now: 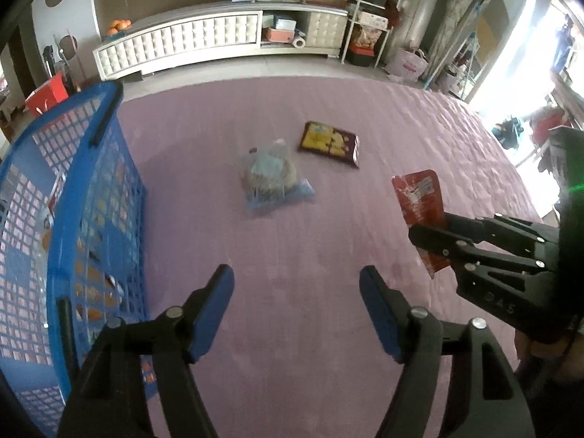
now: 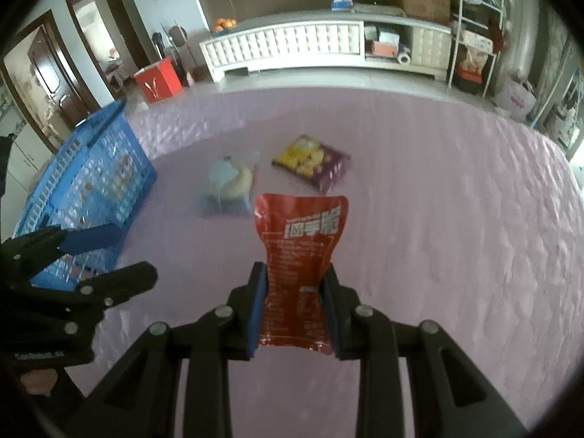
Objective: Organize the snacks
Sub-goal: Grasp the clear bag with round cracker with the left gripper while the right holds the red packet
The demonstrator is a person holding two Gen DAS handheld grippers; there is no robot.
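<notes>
Nearest the right wrist camera, the right gripper (image 2: 294, 314) was clenched on a red pouch (image 2: 301, 252), its blue pads pinching the lower half so that the pouch's waist buckled inward while the top stood up at the centre of the frame. That crease suggested a light, soft foil pack, probably slippery, best held across its flat lower body as it was here, not by the thin sealed edge.

In the left wrist view the left gripper (image 1: 296, 292) stood released at the bottom centre, nothing between its blue pads and only the pink cover (image 1: 365, 116) beneath.

The blue basket (image 1: 95, 197) filled the left edge of that frame, with what looked like packets already inside, though the mesh hid them too well to be sure.

Two snacks lay apart near the middle: a clear bag (image 1: 272, 179), soft and lumpy, likely easiest taken at its bunched top, and to its upper right a flat dark packet (image 1: 330, 143), stiffer, needing a grip at one edge.
</notes>
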